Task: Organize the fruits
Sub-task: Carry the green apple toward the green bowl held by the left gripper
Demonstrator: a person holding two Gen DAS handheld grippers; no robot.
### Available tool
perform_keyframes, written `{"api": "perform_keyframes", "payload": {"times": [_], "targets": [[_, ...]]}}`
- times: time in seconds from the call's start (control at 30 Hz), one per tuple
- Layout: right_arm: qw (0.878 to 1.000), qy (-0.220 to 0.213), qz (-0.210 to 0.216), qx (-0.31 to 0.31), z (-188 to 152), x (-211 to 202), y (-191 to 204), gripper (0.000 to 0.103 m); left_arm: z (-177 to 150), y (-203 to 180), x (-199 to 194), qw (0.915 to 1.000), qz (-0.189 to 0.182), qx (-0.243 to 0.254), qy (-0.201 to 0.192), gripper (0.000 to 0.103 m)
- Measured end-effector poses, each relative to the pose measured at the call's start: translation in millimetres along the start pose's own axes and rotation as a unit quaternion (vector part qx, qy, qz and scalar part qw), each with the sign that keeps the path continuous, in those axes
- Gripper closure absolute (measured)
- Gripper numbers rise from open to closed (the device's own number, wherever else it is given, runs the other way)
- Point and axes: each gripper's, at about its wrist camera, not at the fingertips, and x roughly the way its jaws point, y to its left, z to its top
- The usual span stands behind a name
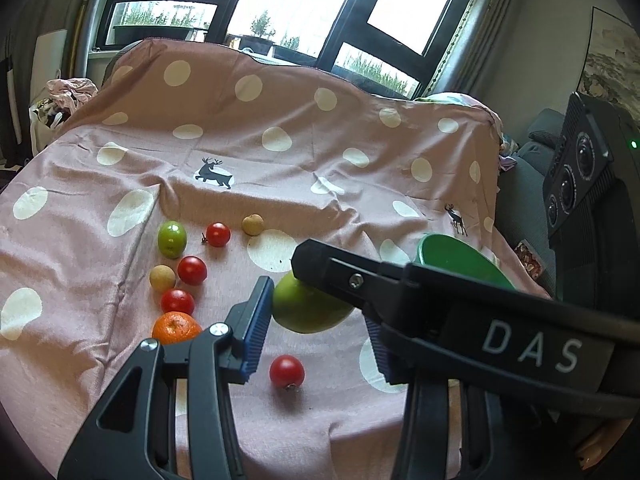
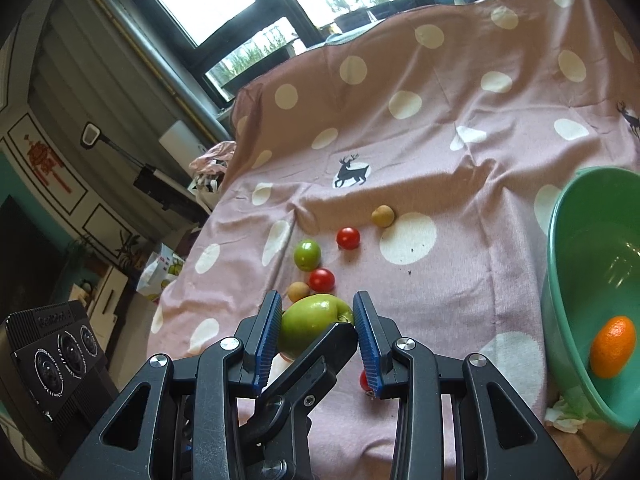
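Daylight from tall windows falls on a pink spotted cloth (image 1: 320, 140) where a fruit sort is under way, with a green apple (image 1: 308, 308) at the near middle of the spread, caught between two hand-held tools. The right gripper (image 2: 318, 300) stands narrowly parted with both ribbed blue pads pressed to the apple's flanks. The left gripper (image 1: 320, 312) is about as narrowly set, one pad touching the apple's side; its other finger is masked by the crossing tool, so whether it truly clamps the fruit cannot be told. Whether the apple is clear of the cloth is also uncertain. By the look of it the apple is the heaviest piece here: firm, smooth-skinned and round, likely to roll or slide out of a shallow pinch. The safest hold is probably across its widest part, well back on the pads, with enough pressure to grip but not to bruise. A green basin (image 2: 560, 280) waits at the right edge with one orange (image 2: 612, 346) already inside; its hard wall argues for setting the apple down rather than dropping it. Cherry tomatoes (image 1: 192, 270), a second orange (image 1: 176, 328), a small green fruit (image 1: 172, 238) and tan round fruits (image 1: 253, 225) lie scattered to the left.
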Motion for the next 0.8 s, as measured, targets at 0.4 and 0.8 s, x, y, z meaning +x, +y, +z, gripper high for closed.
{"api": "perform_keyframes", "payload": {"times": [0.4,0.8], "targets": [[1.0,-0.023,0.002,-0.015,-1,-17,10,0.065,4,-8,-15,0.9996,-0.005,0.012,-0.023,0.059],[1.0,-0.026,0.003,-0.014,0,-20,8,0.065,4,-13,-15,0.9995,-0.008,0.016,-0.024,0.059]]}}
